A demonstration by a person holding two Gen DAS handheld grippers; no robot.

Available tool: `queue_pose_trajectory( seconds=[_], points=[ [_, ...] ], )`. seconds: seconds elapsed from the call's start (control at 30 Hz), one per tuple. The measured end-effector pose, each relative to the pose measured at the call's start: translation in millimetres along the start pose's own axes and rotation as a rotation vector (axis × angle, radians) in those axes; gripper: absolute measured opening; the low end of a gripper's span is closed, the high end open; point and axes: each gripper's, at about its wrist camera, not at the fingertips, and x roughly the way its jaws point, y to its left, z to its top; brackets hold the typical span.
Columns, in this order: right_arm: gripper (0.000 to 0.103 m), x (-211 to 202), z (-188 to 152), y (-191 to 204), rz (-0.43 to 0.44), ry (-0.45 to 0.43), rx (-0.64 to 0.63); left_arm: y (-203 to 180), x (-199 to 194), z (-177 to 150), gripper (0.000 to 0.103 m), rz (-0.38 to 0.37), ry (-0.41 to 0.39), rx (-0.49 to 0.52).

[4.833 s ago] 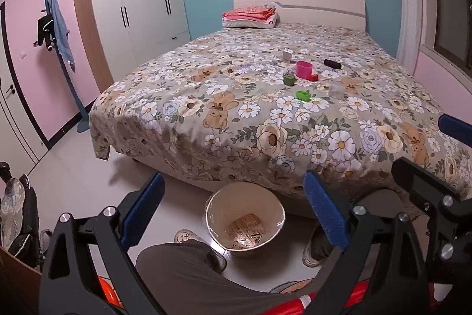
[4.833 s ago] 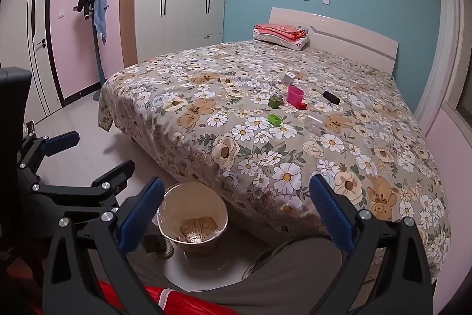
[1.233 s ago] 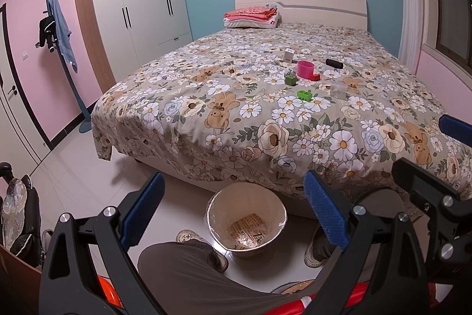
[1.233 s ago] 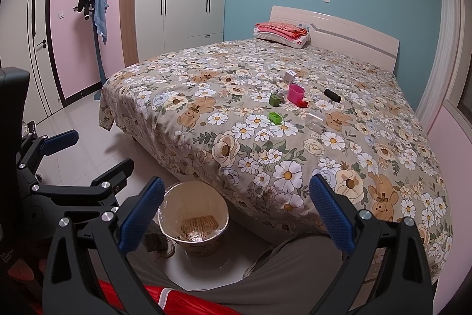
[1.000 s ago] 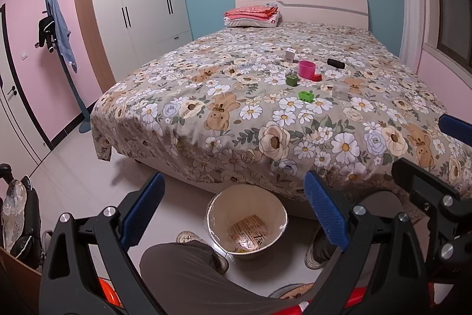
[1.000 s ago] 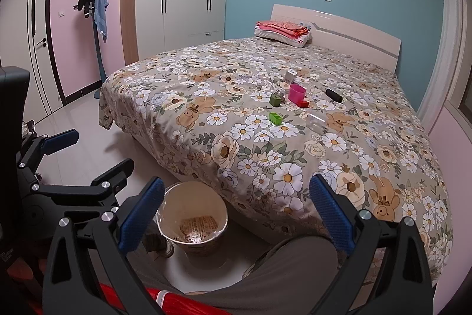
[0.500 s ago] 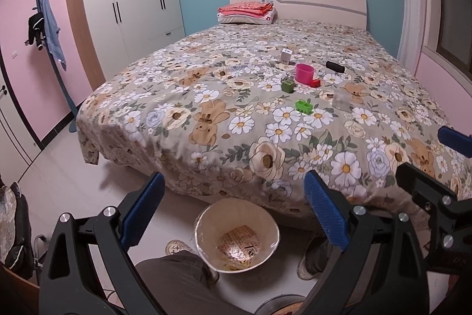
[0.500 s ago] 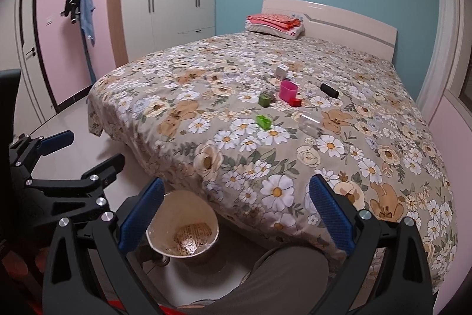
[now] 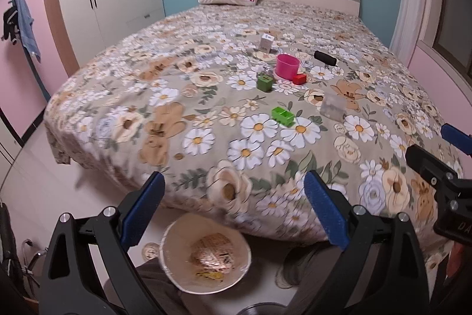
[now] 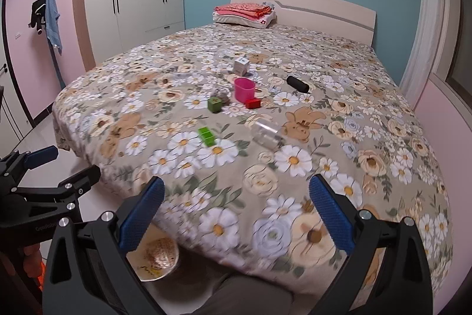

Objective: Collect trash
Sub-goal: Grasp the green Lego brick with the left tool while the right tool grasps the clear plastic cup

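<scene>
You're holding the left gripper [image 9: 233, 207] spread wide and empty at bottom centre, above the round cream waste bin [image 9: 205, 253] on the floor. Your right gripper [image 10: 236, 210] is gaping too, gripping nothing. Mid-frame on the floral bedspread [image 10: 295, 167], the bright green block [image 10: 207, 136] and clear plastic cup [image 10: 267, 133] are lying near the pink cup [image 10: 244, 89].

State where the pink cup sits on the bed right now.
The pink cup stands upright near the middle of the bed, with a small red block touching its base and a white box behind it.
</scene>
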Motion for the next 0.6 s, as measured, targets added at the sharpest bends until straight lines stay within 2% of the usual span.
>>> queue_pose_trajectory(
  seconds=[0.17, 0.33, 0.4, 0.6],
  points=[
    [0.100, 36, 17, -24, 0.008, 0.026, -0.035, -24, 44, 25, 0.093, -0.038, 0.061, -0.039],
    [0.100, 75, 31, -48, 0.052, 0.057, -0.109, -48, 86, 45, 0.093, -0.055, 0.116, -0.082],
    [0.100, 87, 34, -54, 0.062, 0.062, -0.140, -53, 104, 52, 0.093, -0.049, 0.139, -0.121],
    [0.100, 146, 47, -88, 0.169, 0.103, -0.229, -65, 166, 66, 0.093, -0.024, 0.225, -0.256]
  ],
)
